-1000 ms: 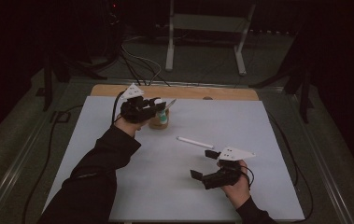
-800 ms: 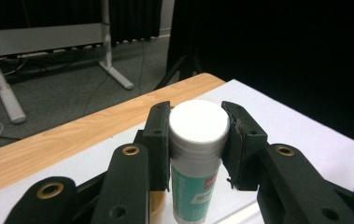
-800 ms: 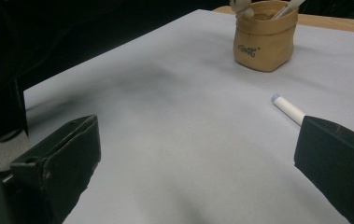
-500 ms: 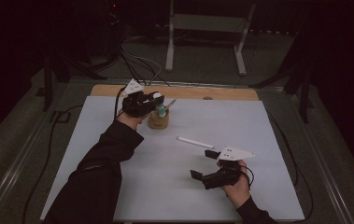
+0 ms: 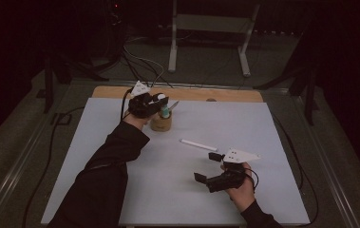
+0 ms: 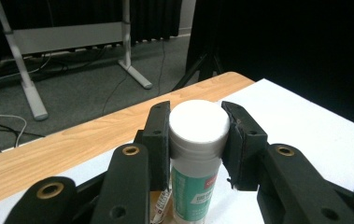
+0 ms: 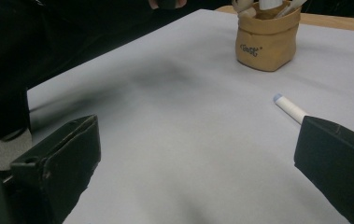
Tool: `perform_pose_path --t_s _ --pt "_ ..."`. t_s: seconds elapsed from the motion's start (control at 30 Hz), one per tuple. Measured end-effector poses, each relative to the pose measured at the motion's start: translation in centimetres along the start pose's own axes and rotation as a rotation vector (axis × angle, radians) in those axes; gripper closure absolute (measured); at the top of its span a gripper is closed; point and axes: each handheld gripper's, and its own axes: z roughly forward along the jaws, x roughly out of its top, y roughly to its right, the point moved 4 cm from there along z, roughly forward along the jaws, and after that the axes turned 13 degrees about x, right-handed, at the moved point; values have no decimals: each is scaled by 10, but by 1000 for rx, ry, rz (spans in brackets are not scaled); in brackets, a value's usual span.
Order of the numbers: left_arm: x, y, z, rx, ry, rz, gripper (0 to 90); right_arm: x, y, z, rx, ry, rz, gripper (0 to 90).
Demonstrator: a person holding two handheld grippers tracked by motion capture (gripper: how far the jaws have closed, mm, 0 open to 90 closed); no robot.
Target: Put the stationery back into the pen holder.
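Nearest you, your right gripper [image 5: 209, 167] rests low over the white table cover [image 5: 263, 190] with its jaws spread wide and nothing between them; in the right gripper view both jaws stand far apart over bare sheet. Just beyond it lies a white marker [image 5: 198, 144] flat on the cover, untouched, its pale blue tip [image 7: 277, 97] pointing toward the pouch. That one looks like what is left to put away.

Farther off, near the wooden edge of the table [image 5: 225, 94], sits the tan pen pouch [image 5: 161, 123], upright, with a couple of slim items already poking out of its top. Your left gripper [image 5: 161, 102] hangs right over it, jaws drawn in to a narrow gap and pressed on both sides of a glue stick [image 6: 195, 154], just under its white cap [image 6: 198, 122]. The stick stands upright, green label down, its lower end at or inside the pouch mouth; how deep it sits I cannot tell.

So the job reads as partway: the stick is at the pouch but not yet let go, and the marker waits.
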Motion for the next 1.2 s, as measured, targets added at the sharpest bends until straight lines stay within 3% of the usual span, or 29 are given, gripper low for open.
perform_pose_path --t_s 0.13,0.3,0.67,1.0,1.2 --pt "-3 0 6 22 -7 21 663 0 0 0 1 3 -1 5" --pt "-8 -1 13 32 -28 17 662 0 0 0 6 1 2 5" --pt "-15 4 20 37 -66 46 661 0 0 1 9 1 0 5" --pt "-23 9 25 54 -160 72 660 0 1 0 11 2 1 5" --pt "-25 8 24 58 -182 74 659 -1 1 0 14 3 4 5"
